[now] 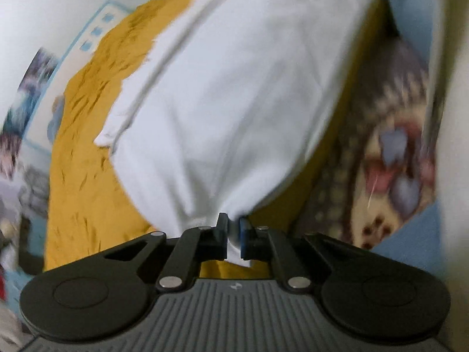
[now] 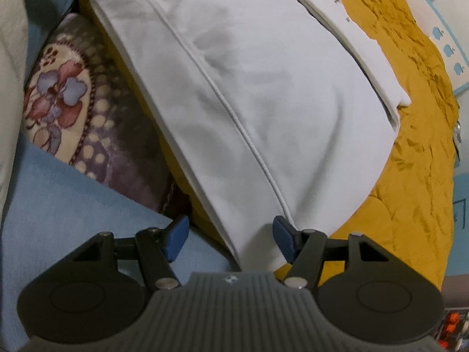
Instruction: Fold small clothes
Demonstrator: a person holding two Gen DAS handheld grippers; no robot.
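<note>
A white garment (image 1: pixel 228 94) lies spread on a mustard yellow bedspread (image 1: pixel 85 158). My left gripper (image 1: pixel 233 228) is shut on a bunched corner of the garment, and the cloth fans out from the blue pads. In the right wrist view the same white garment (image 2: pixel 258 94) shows a long seam running down toward my right gripper (image 2: pixel 230 236). The right gripper is open, its blue pads (image 2: pixel 177 236) wide apart on either side of the garment's near corner, holding nothing.
A floral purple and cream blanket (image 2: pixel 73 111) lies beside the garment, also in the left wrist view (image 1: pixel 390 152). A light blue cloth (image 2: pixel 64 205) lies at the near left. A white wall with blue stickers (image 2: pixel 451 50) borders the bed.
</note>
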